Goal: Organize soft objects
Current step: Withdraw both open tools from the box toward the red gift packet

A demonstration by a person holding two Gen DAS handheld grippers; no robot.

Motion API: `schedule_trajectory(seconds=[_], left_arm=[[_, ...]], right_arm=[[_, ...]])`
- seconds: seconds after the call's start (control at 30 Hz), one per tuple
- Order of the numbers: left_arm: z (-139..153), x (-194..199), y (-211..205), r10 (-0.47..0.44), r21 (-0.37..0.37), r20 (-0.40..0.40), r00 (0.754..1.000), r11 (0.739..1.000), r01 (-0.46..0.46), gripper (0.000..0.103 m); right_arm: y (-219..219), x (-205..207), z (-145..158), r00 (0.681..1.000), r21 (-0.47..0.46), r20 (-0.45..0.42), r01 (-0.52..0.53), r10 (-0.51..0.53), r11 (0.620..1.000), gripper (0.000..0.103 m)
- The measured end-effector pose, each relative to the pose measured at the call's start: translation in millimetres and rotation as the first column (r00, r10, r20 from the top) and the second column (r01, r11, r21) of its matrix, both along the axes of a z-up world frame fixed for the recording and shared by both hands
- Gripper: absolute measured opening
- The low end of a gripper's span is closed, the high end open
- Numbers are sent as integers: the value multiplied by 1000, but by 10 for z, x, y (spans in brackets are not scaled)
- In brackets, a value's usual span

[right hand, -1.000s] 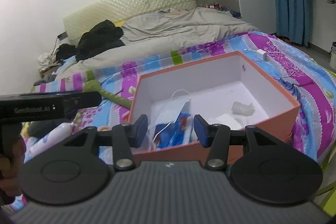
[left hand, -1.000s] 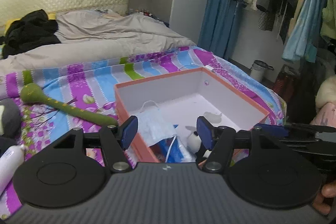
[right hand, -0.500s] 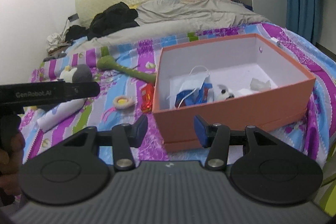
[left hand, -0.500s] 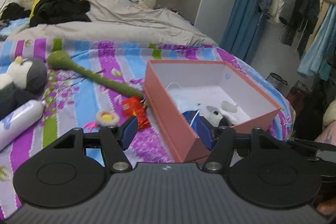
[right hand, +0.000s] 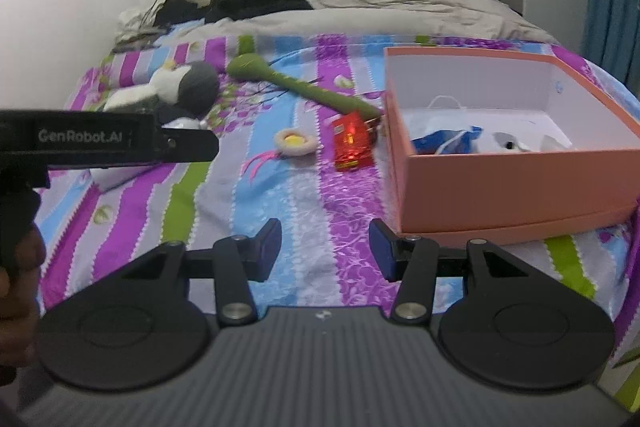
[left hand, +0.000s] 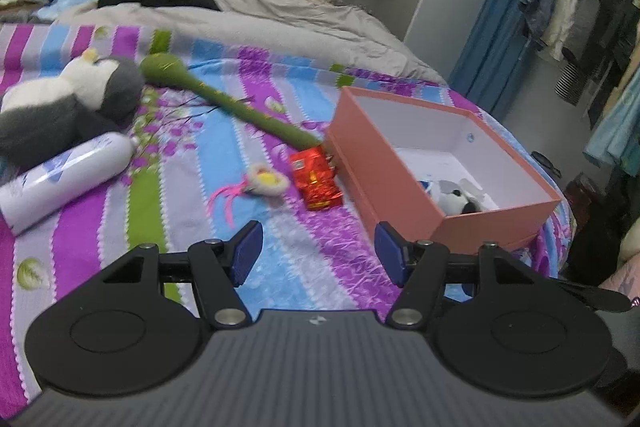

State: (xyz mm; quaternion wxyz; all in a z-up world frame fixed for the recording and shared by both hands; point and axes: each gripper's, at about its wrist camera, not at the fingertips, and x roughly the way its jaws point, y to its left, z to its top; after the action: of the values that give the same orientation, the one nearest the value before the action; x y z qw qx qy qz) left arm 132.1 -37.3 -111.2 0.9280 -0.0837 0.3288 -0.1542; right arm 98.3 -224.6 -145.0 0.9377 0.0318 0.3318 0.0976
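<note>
Blue-padded jaws on my left hand-held gripper (left hand: pixel 318 253) stand well apart with nothing between them; my right hand-held gripper (right hand: pixel 324 251) is likewise parted, somewhat narrower, and holds nothing. Both hang over the striped bedspread (left hand: pixel 192 195). From the left wrist view, a small cream ring toy with pink strands (left hand: pixel 266 183) lies at 11 o'clock, and a red packet (left hand: pixel 316 179) sits at 12 o'clock, just beside the orange box (left hand: pixel 496 223) at 1 o'clock. Inside the box lie a black-and-white plush (left hand: pixel 456 201) and a blue-and-white bag (right hand: pixel 444 143). Farther off, a green stick toy (left hand: pixel 224 99) runs toward 10 o'clock, with a grey penguin plush (left hand: pixel 68 99) and white bottle (left hand: pixel 60 183) at 9 o'clock.
</note>
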Motion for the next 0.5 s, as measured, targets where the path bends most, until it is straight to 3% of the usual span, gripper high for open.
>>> schedule_trajectory(seconds=[0.2,0.5], left_arm=[[-185,122,174,46,-29,-35,998,999,-47,68],[-442,736,238,61,-74,-87,994,995,-67,67]], right_arm=[[187,226,-117,999,-60,7,-37,37,998,51],[370,767,-379,1000,-125,5,-26,27,992,51]])
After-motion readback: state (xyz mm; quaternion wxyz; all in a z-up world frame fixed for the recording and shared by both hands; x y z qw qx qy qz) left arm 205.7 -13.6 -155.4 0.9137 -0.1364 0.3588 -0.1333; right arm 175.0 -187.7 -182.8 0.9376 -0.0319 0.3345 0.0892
